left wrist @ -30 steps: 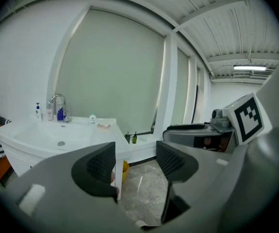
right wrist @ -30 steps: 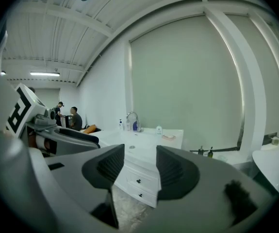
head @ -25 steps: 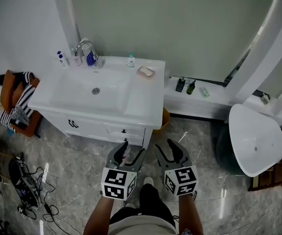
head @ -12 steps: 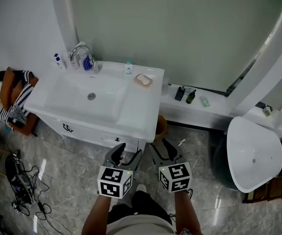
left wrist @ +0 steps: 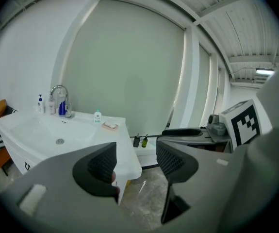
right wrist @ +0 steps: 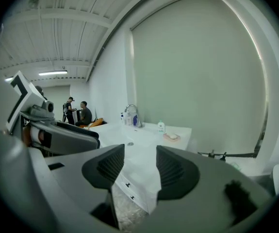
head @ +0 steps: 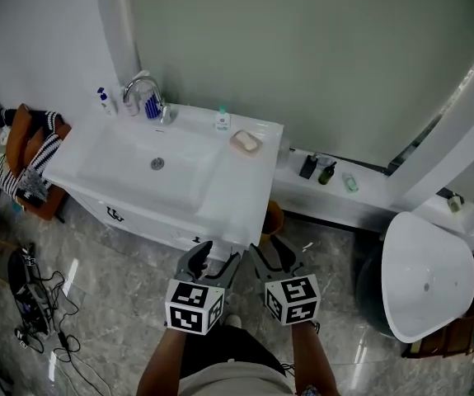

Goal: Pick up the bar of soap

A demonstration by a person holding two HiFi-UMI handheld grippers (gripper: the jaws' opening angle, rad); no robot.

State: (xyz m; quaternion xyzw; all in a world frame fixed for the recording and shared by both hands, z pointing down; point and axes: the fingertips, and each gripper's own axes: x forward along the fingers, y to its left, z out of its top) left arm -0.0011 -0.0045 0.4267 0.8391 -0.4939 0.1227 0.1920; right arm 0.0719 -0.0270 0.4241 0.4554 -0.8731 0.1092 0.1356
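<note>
A pale bar of soap (head: 246, 142) lies in a pink dish at the back right corner of the white washbasin counter (head: 245, 196). It shows small in the left gripper view as the soap (left wrist: 110, 125) and in the right gripper view as the soap (right wrist: 172, 136). My left gripper (head: 212, 258) and right gripper (head: 270, 252) hang side by side over the floor in front of the counter, well short of the soap. Both stand open with nothing between their jaws.
A chrome tap (head: 144, 87), small bottles (head: 104, 100) and a little white bottle (head: 221, 120) line the counter's back edge. A low ledge (head: 360, 200) with dark bottles runs right, toward a white toilet (head: 428, 275). Clothes on an orange chair (head: 24, 160) and cables (head: 30, 299) lie left.
The view has shifted slightly, with the counter a little nearer to me. Both grippers keep their place side by side and stay open.
</note>
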